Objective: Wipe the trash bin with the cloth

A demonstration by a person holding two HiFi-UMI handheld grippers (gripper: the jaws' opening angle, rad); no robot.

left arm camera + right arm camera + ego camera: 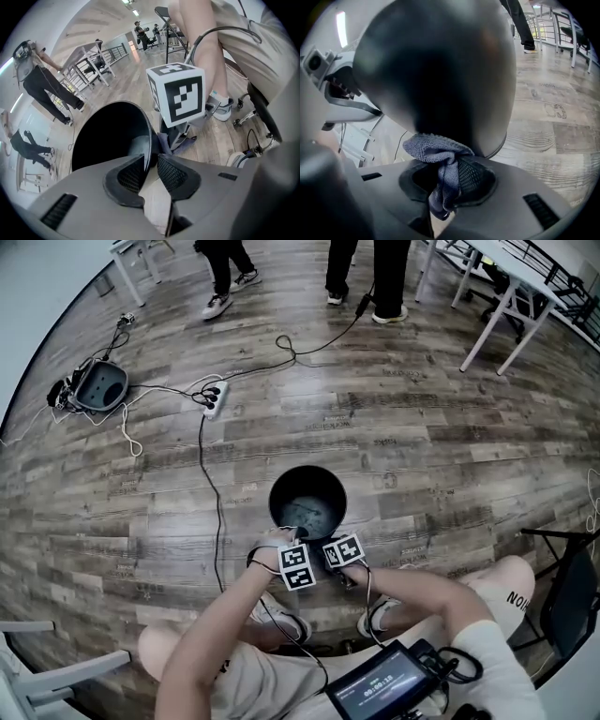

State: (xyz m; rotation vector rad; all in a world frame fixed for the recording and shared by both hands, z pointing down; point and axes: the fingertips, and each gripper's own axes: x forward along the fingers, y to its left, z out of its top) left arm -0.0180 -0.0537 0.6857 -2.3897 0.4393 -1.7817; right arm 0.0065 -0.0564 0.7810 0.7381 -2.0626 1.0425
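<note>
A black round trash bin [307, 502] stands on the wood floor just in front of the person's knees. My left gripper [287, 546] is at its near rim. In the left gripper view its jaws [150, 171] are shut on the thin rim of the bin [108, 136], one pad inside and one outside. My right gripper [337, 559] sits beside it, its marker cube [180, 93] close by. It is shut on a blue-grey cloth [436, 147], bunched and pressed against the bin's dark outer wall [440, 65]. A fold of the cloth [165, 140] shows by the bin.
A white power strip [215, 399] and black cables trail across the floor left of the bin. A grey round device [99, 385] lies far left. People's legs [225, 277] stand at the back. White table legs [506, 315] back right, a dark chair [562, 587] at right.
</note>
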